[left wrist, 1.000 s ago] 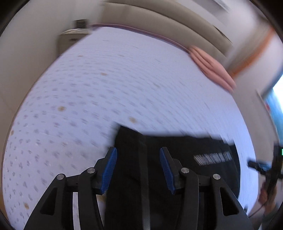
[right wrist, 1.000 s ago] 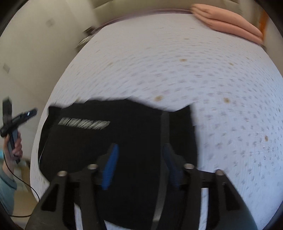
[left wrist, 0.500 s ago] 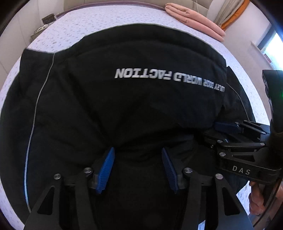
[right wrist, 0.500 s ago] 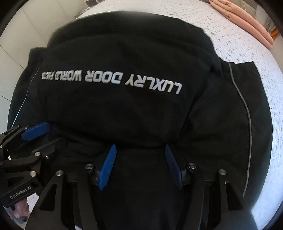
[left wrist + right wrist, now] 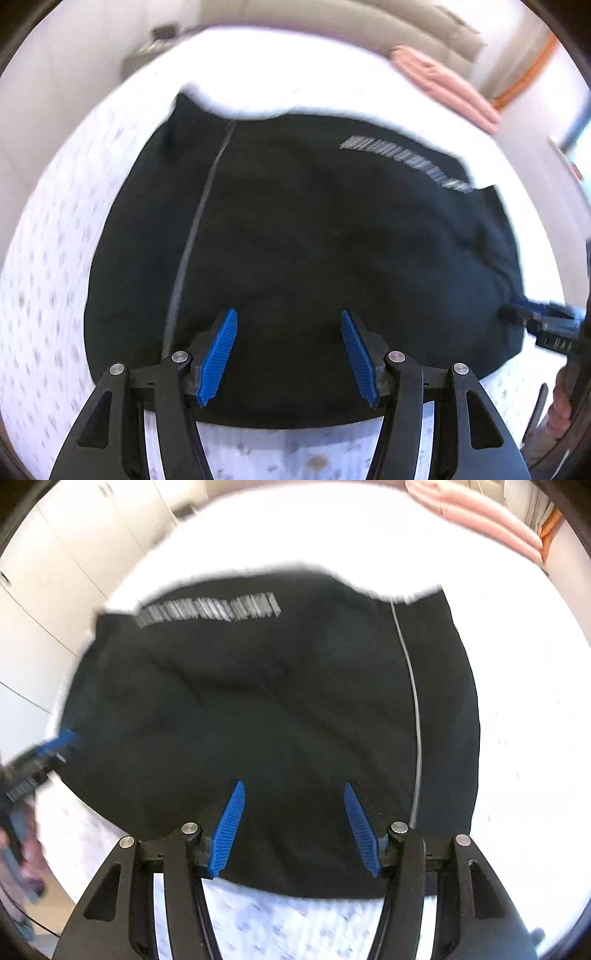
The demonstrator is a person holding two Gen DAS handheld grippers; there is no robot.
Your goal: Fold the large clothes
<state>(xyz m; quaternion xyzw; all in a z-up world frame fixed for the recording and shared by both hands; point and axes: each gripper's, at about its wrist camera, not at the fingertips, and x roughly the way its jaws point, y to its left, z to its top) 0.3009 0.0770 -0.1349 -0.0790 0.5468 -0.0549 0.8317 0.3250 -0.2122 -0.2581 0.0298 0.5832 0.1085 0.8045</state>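
Observation:
A large black garment (image 5: 314, 240) with grey lettering and a thin grey piping line lies folded on the bed; it also shows in the right wrist view (image 5: 277, 709). My left gripper (image 5: 289, 317) is open and empty, hovering over the garment's near edge. My right gripper (image 5: 293, 788) is open and empty over the near edge too. The right gripper also shows in the left wrist view (image 5: 543, 321) at the garment's right side, and the left gripper shows in the right wrist view (image 5: 48, 751) at its left side. Both views are motion-blurred.
The bed (image 5: 48, 258) has a white sheet with small purple dots. Folded pink cloth (image 5: 443, 81) lies at the far edge; it also shows in the right wrist view (image 5: 480, 513). A nightstand (image 5: 155, 40) stands beyond the bed. White cabinets (image 5: 55, 572) line the left.
Both grippers have pulled back and up from the garment, so more of it and the bed's near edge show. Their jaws remain open and empty.

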